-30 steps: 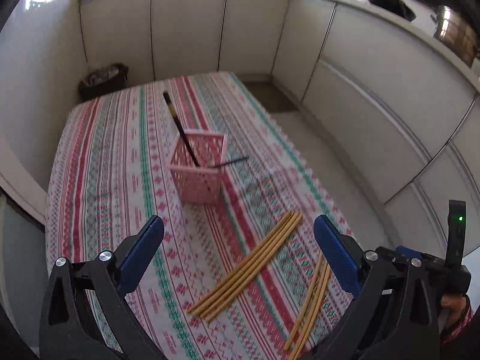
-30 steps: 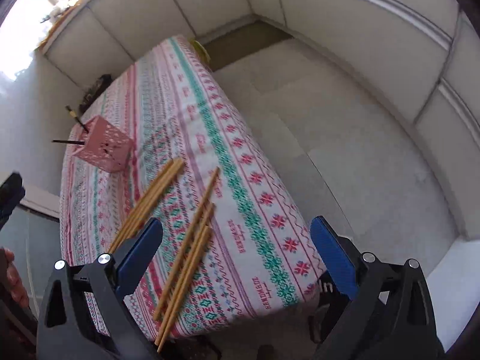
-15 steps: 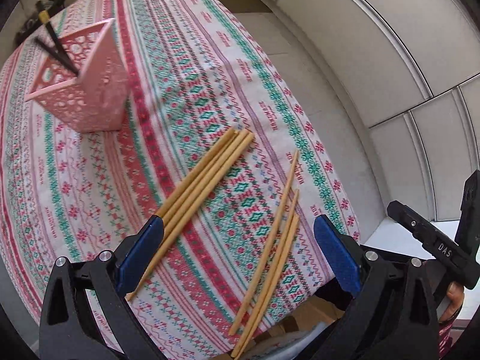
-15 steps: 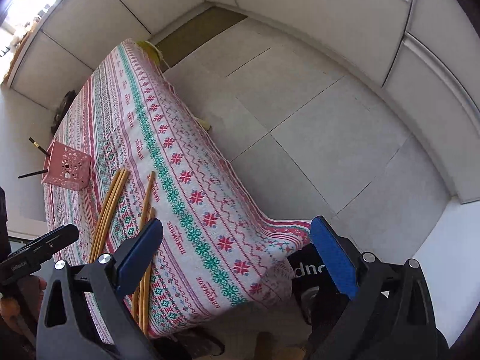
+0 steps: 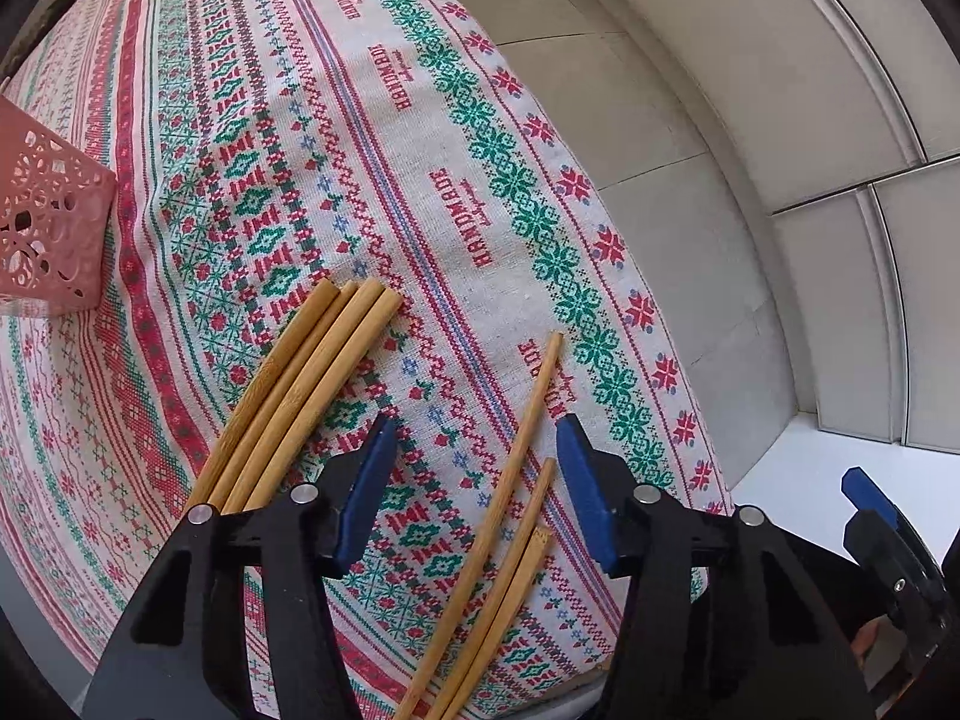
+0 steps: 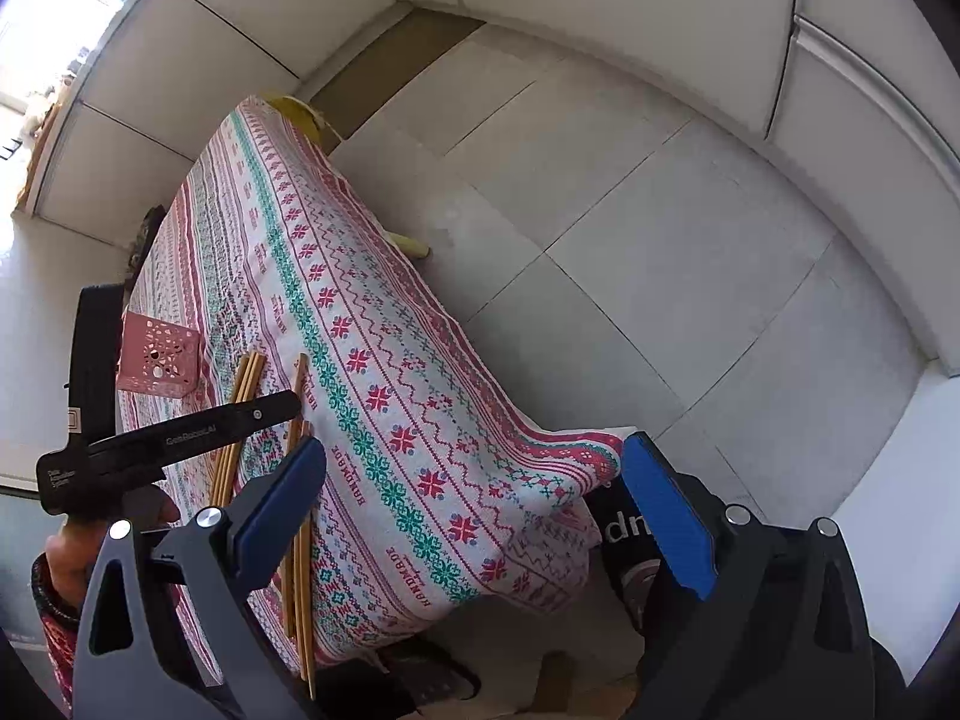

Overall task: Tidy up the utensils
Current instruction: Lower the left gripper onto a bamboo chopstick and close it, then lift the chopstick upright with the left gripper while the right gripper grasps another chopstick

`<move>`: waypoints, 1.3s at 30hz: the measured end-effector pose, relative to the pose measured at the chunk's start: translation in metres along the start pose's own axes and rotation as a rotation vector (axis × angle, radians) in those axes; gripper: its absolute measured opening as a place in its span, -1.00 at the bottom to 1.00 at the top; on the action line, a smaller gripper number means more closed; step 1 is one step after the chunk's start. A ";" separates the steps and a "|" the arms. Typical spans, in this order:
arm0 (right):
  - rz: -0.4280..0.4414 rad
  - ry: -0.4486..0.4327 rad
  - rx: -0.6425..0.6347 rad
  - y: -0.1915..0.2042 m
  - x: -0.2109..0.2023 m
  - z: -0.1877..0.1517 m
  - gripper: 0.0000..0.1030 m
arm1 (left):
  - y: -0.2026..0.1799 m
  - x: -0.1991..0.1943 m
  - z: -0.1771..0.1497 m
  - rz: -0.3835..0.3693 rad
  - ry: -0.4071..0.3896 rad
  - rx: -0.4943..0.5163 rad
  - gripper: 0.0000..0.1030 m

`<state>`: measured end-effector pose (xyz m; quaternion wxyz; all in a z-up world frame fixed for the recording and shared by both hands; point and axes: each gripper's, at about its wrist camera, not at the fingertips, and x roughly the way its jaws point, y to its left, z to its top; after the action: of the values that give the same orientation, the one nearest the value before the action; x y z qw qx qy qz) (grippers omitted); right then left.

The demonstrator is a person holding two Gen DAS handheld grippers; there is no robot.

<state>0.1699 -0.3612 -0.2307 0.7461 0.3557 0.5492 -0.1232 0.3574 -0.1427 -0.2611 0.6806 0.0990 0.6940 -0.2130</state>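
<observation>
Pink plastic is where your eye starts: the openwork holder (image 5: 51,228) stands at the far left of the patterned tablecloth (image 5: 336,138), and what it holds is cut off in these views. Just right of it, four thick bamboo chopsticks (image 5: 300,396) lie side by side on the cloth, untouched. Further right, near the table's edge, three thinner chopsticks (image 5: 510,498) lie loose, their near ends running past the cloth's hem.

Your left gripper (image 5: 474,486) points down over those thin sticks; its jaws have just been closing to about half width and now straddle the longest stick, yet the blue pads stand clear of it, so nothing is held.

Your right gripper (image 6: 474,516) hangs off the table's corner, jaws spread wide and empty, with floor tiles behind it.

By my reckoning you are early on: all seven bamboo sticks in sight remain to be gathered and stood in the holder.
</observation>
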 end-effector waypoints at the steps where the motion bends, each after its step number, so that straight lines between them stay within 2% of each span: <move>1: 0.008 0.006 0.007 -0.001 0.001 0.000 0.87 | -0.002 0.000 0.000 0.004 -0.005 0.001 -0.03; 8: 0.014 0.010 0.023 -0.005 0.001 0.001 0.87 | -0.022 0.005 0.010 0.031 -0.002 0.035 -0.37; 15: 0.014 0.015 0.027 -0.007 0.001 0.001 0.86 | -0.049 0.015 0.024 0.084 -0.001 0.079 -0.48; 18: 0.013 0.018 0.028 -0.007 0.002 0.001 0.87 | -0.056 0.014 0.023 0.107 -0.015 0.132 -0.50; 21: 0.010 0.026 0.024 -0.003 0.005 0.000 0.86 | -0.066 0.014 0.017 0.137 -0.053 0.180 -0.55; 23: 0.002 0.034 0.014 0.002 0.009 -0.001 0.86 | -0.066 0.011 0.007 0.153 -0.083 0.188 -0.92; 28: 0.004 0.059 0.024 0.010 0.018 -0.004 0.86 | -0.047 0.005 0.003 0.108 -0.134 0.183 -0.92; 32: -0.001 0.073 -0.010 0.029 0.028 -0.007 0.86 | -0.025 -0.008 -0.007 0.070 -0.219 0.141 -0.93; 36: -0.029 0.069 -0.062 0.053 0.039 -0.010 0.84 | 0.001 -0.049 -0.032 0.005 -0.339 0.103 -0.93; 39: -0.040 0.079 -0.081 0.069 0.049 -0.011 0.77 | 0.024 -0.088 -0.059 -0.003 -0.449 0.081 -0.93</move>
<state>0.2196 -0.2942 -0.2495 0.7351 0.3187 0.5897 -0.1018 0.3188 -0.0822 -0.1794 0.8132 0.0754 0.5160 -0.2584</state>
